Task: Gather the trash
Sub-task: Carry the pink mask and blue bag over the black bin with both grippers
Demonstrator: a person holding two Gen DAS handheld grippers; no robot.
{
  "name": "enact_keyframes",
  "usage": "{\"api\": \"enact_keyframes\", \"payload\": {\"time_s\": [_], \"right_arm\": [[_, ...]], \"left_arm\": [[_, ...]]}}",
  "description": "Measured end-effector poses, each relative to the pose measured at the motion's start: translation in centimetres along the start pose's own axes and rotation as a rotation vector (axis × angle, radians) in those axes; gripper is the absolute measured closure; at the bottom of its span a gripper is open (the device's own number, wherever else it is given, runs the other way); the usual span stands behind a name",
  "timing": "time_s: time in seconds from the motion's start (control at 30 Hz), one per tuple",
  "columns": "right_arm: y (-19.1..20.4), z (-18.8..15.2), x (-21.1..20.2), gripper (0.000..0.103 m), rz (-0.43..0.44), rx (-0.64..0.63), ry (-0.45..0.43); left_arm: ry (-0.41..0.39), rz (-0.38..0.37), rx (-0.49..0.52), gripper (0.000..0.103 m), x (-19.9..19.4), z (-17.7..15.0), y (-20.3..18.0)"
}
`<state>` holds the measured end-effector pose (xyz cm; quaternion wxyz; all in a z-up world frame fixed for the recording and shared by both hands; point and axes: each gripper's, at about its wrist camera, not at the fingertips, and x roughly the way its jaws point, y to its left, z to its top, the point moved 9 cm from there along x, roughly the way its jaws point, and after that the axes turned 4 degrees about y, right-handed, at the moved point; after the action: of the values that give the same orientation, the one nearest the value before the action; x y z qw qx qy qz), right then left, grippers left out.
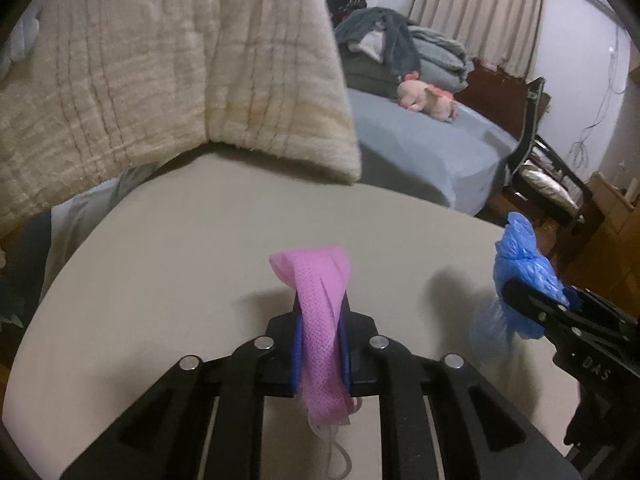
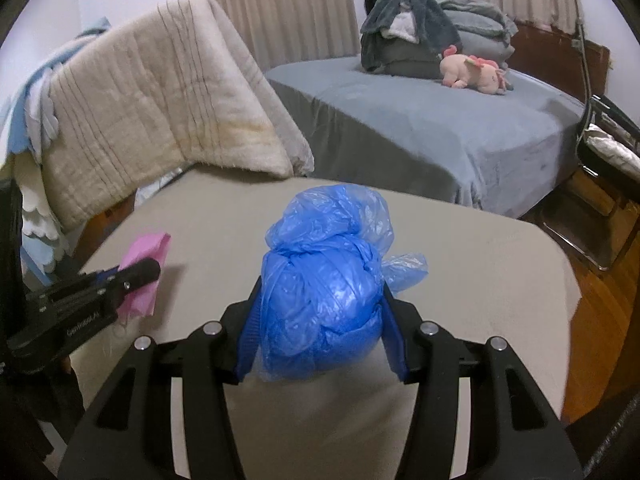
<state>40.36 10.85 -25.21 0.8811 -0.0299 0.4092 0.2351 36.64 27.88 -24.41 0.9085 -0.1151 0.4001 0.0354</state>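
My left gripper (image 1: 321, 312) is shut on a pink face mask (image 1: 320, 320), which is folded between its blue pads and hangs down with a white ear loop (image 1: 340, 456) below. The same pink mask (image 2: 146, 272) shows in the right wrist view, held above the beige table top (image 2: 208, 216). My right gripper (image 2: 320, 312) is shut on a crumpled blue plastic bag (image 2: 324, 280), a knotted bundle that bulges above the jaws. In the left wrist view that blue bag (image 1: 520, 272) sits at the right edge, lifted off the table top (image 1: 180, 260).
A cream quilted blanket (image 2: 152, 104) drapes over a chair back at the table's far left. Beyond lies a bed with a grey-blue cover (image 2: 420, 112), a pile of bedding (image 2: 420, 28) and a pink plush toy (image 2: 476, 72). A black metal chair (image 2: 608, 152) stands on wood floor at right.
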Motion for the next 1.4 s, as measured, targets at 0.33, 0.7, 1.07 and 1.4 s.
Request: {"api": "enact_keyframes", "payload": {"time_s": [0.33,0.7,1.07,1.4], "right_arm": [[-0.8,-0.8,-6.5,0.053,-0.002,0.022,-0.044],[-4.0,-3.9,-14.6,0.053,-0.05,0.044,-0.065],[-7.2,-8.1,-23.5,0.053,-0.094,0.057,-0.101],[-10.0,-10.9,-29.6,0.053,-0.138,0.093,-0.137]], "left_arm": [[-0.049,-0.025,0.061,0.089,-5.3,-0.2,-4.8],[-0.065,-0.061,0.083,0.089,-11.4,-2.1,-10.4],[-0.088,-0.132,0.154,0.089,-17.5,-5.1,-17.5],[-0.107,-0.204,0.207,0.089,-21.8,-7.7,-23.7]]}}
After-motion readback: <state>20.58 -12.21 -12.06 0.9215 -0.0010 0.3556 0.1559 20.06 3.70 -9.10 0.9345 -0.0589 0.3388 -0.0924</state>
